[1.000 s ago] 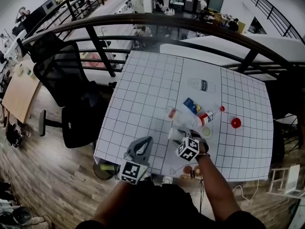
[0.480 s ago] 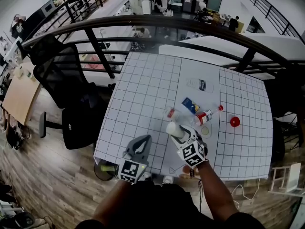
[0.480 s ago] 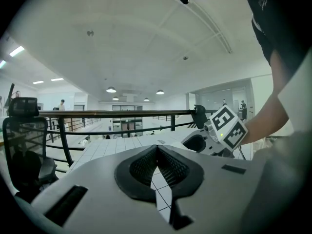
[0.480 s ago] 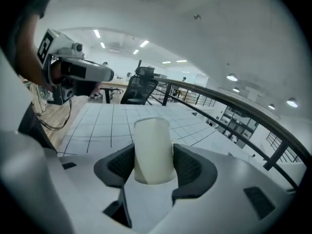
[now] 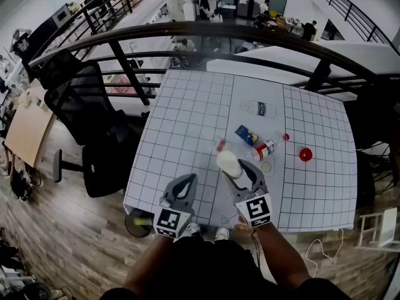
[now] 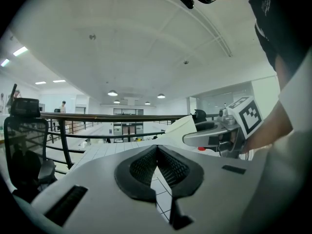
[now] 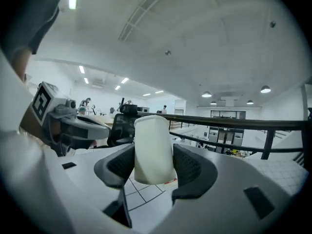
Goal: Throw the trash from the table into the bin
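The right gripper (image 5: 242,172) is clenched on a white cup (image 7: 153,147); the cup is pressed upright between both pads and is held clear of the gridded table (image 5: 187,117). The left gripper (image 6: 157,152) is closed, pads met, with nothing between them; it is held just beside the right gripper, on its left, over the table's near edge.

More trash is seen on the table ahead of the right gripper: a round pale lid (image 5: 267,167) lies nearest its tips; a small bottle with a red and white label (image 5: 265,149) lies on its side beyond that; a blue packet (image 5: 245,134) lies just beside the bottle; a red cap (image 5: 305,154) lies off to the right; a clear bottle (image 5: 257,109) lies farthest ahead. A small red-ended item (image 5: 220,145) lies just beyond the cup.

A dark round container (image 5: 134,222) is seen on the floor left of the left gripper, below the table's edge; whether it is the bin cannot be told.
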`<action>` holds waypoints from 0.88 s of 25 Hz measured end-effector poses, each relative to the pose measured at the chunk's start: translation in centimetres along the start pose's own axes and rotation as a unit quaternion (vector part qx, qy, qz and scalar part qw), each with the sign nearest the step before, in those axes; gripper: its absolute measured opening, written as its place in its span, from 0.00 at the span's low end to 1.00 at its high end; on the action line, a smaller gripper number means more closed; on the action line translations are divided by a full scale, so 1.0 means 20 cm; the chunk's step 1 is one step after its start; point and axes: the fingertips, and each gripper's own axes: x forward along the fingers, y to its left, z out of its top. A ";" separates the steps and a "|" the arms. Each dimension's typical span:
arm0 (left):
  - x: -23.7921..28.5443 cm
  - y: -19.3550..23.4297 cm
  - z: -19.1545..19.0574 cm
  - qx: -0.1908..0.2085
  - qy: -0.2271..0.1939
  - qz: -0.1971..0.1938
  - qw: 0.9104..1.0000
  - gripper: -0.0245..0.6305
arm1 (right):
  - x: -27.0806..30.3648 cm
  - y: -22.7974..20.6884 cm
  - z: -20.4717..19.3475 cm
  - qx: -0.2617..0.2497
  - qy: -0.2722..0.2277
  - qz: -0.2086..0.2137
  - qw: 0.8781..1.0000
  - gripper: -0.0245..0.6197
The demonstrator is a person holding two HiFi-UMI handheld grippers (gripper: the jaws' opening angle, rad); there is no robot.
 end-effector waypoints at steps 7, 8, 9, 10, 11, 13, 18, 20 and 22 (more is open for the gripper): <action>-0.02 -0.01 0.11 -0.009 -0.026 0.015 1.000 0.07 | -0.12 0.01 0.09 0.169 -0.071 -0.003 0.983 0.43; -0.03 -0.02 0.11 -0.013 -0.027 0.018 0.999 0.07 | -0.14 0.01 0.10 0.186 -0.081 -0.002 0.979 0.43; -0.04 -0.02 0.11 -0.016 -0.029 0.021 0.999 0.07 | -0.15 0.01 0.12 0.195 -0.090 -0.001 0.977 0.43; -0.06 -0.03 0.11 -0.018 -0.030 0.026 0.999 0.07 | -0.17 0.02 0.14 0.197 -0.100 0.000 0.975 0.43; -0.07 -0.03 0.11 -0.019 -0.032 0.031 0.999 0.07 | -0.19 0.02 0.16 0.195 -0.109 0.001 0.975 0.43; -0.10 -0.03 0.11 -0.020 -0.037 0.041 0.998 0.07 | -0.22 0.04 0.20 0.183 -0.125 0.001 0.975 0.43; -0.20 -0.03 0.14 -0.027 -0.045 0.076 0.996 0.07 | -0.27 0.08 0.24 0.153 -0.142 0.011 0.978 0.43; -0.26 -0.03 0.15 -0.020 -0.046 0.086 0.995 0.07 | -0.27 0.13 0.25 0.148 -0.143 0.022 0.978 0.43; -0.33 -0.02 0.17 -0.025 -0.052 0.101 0.993 0.07 | -0.27 0.18 0.26 0.144 -0.146 0.039 0.978 0.43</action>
